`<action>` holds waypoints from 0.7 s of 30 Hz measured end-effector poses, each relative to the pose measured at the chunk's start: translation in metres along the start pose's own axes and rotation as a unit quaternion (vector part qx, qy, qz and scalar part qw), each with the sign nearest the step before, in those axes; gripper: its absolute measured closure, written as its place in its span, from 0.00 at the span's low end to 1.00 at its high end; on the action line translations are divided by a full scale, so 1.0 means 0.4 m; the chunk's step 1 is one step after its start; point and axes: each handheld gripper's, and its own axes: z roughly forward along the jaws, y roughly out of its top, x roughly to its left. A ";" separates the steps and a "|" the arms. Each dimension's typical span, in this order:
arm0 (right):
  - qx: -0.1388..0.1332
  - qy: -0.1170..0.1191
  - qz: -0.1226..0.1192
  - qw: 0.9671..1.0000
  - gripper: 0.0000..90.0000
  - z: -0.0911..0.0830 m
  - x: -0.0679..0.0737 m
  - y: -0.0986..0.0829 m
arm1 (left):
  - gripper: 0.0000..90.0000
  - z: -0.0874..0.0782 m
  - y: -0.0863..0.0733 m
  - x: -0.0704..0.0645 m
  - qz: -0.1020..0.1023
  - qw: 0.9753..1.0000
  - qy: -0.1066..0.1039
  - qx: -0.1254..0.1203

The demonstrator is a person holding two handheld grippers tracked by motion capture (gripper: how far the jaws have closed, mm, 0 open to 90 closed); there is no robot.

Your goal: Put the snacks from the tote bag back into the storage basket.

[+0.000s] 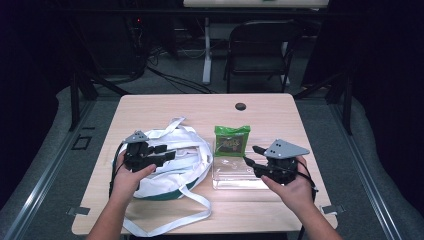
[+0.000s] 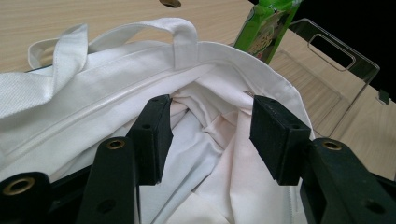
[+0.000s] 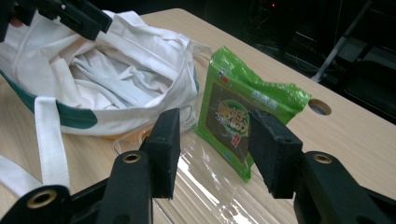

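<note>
A white cloth tote bag (image 1: 175, 160) with long straps and a green base lies open on the left half of the wooden table (image 1: 200, 107). My left gripper (image 1: 162, 154) hovers over the bag's mouth, open, with the crumpled white lining (image 2: 210, 135) between its jaws but not pinched. A green snack packet (image 1: 231, 140) stands upright at the far end of a clear plastic tray (image 1: 237, 175). My right gripper (image 1: 252, 156) is open above the tray, pointing at the packet (image 3: 236, 119), with nothing held. The bag (image 3: 116, 79) lies to the packet's left in the right gripper view.
A round cable hole (image 1: 240, 106) sits near the table's far edge. A black folding chair (image 1: 260, 47) and a white desk leg (image 1: 206, 50) stand beyond the table. One strap (image 1: 170, 220) trails toward the front edge. The tray's handle cutout (image 2: 331, 49) faces outward.
</note>
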 end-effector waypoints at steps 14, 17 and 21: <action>-0.017 -0.002 0.022 1.000 0.59 -0.006 0.013 -0.101 | 0.54 0.000 -0.001 0.000 -0.001 1.000 0.002 0.000; -0.020 -0.005 0.021 1.000 0.61 -0.010 0.020 -0.126 | 0.54 -0.003 -0.001 0.001 0.000 1.000 0.002 0.000; -0.031 0.001 0.034 0.999 0.61 -0.008 0.026 -0.150 | 0.54 -0.005 -0.001 0.003 0.000 1.000 0.006 -0.001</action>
